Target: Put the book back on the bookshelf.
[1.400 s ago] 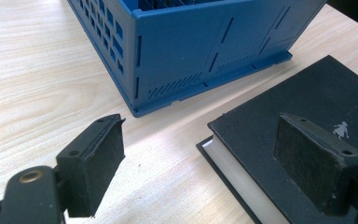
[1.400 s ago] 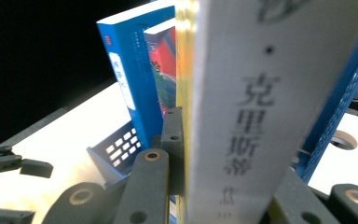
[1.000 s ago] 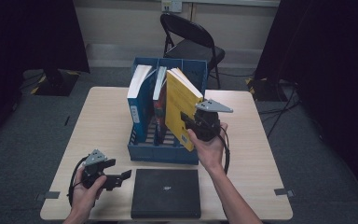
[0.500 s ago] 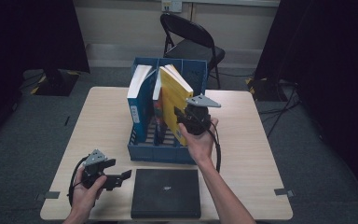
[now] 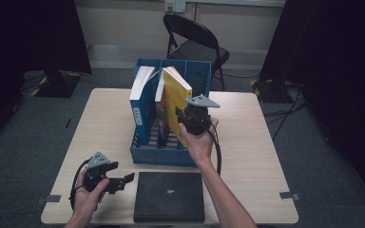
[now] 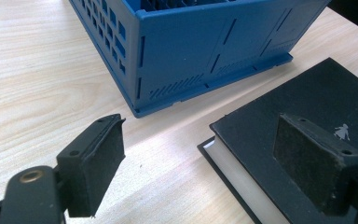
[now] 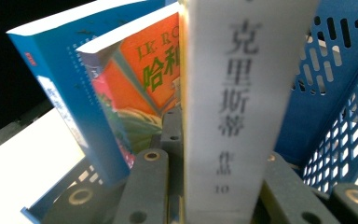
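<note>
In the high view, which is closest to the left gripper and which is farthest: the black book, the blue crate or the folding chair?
Going out from the left gripper:
1. The black book, flat on the table right beside its fingers.
2. The blue crate, farther back in the middle of the table.
3. The folding chair, on the floor behind the table's far edge.

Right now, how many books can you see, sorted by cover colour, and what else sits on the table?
Blue book: 1
Orange book: 1
Yellow book, held in the right gripper: 1
Black book, flat on the table: 1
Blue crate: 1
Total: 5
</note>
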Available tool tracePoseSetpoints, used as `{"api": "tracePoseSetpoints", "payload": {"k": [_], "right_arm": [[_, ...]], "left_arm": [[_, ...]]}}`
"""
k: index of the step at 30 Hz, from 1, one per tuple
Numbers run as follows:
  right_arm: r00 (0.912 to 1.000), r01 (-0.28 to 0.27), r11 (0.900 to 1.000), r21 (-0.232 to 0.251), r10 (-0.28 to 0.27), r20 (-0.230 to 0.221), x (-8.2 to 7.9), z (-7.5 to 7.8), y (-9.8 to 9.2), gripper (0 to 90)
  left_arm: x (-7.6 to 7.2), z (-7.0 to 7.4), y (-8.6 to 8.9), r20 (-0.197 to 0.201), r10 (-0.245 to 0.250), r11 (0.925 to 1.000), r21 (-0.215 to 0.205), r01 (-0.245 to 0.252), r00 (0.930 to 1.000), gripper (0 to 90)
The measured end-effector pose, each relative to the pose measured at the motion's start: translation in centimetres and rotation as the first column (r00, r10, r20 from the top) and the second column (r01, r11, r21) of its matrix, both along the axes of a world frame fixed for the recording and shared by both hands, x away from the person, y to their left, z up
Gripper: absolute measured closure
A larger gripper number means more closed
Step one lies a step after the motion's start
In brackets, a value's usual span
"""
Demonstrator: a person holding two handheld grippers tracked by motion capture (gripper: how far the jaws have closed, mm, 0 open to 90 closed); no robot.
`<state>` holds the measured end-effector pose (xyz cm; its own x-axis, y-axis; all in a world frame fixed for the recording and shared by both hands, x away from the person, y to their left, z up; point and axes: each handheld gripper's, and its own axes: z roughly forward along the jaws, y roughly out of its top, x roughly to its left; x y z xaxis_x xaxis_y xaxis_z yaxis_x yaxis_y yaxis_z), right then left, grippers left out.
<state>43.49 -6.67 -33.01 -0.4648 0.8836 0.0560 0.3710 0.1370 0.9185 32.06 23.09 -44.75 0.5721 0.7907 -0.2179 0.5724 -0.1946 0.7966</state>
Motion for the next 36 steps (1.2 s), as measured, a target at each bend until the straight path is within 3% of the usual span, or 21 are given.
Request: {"api": "tracePoseSetpoints", "payload": {"k": [13,25,36], "right_arm": [[0.9999,0.013,1.000,0.003,-0.013,-0.001,0.9,-1.3,1.7,75.1],[1.0000,0.007,0.999,0.038,-0.007,-0.001,2.0,-2.0,1.8,74.6],[0.9995,0.029,0.999,0.038,-0.029,0.008,3.5,-2.4,2.2,74.9]], "left_arm": [[0.0,0.0,-0.1,-0.003,-0.007,1.0000,0.003,0.007,1.0000,16.4],[0.0,-0.1,-0.2,-0.005,-0.010,0.9999,0.006,0.010,0.9999,16.4],[0.0,0.0,-0.3,-0.003,-0.015,0.9999,0.003,0.015,0.9999,16.6]]}}
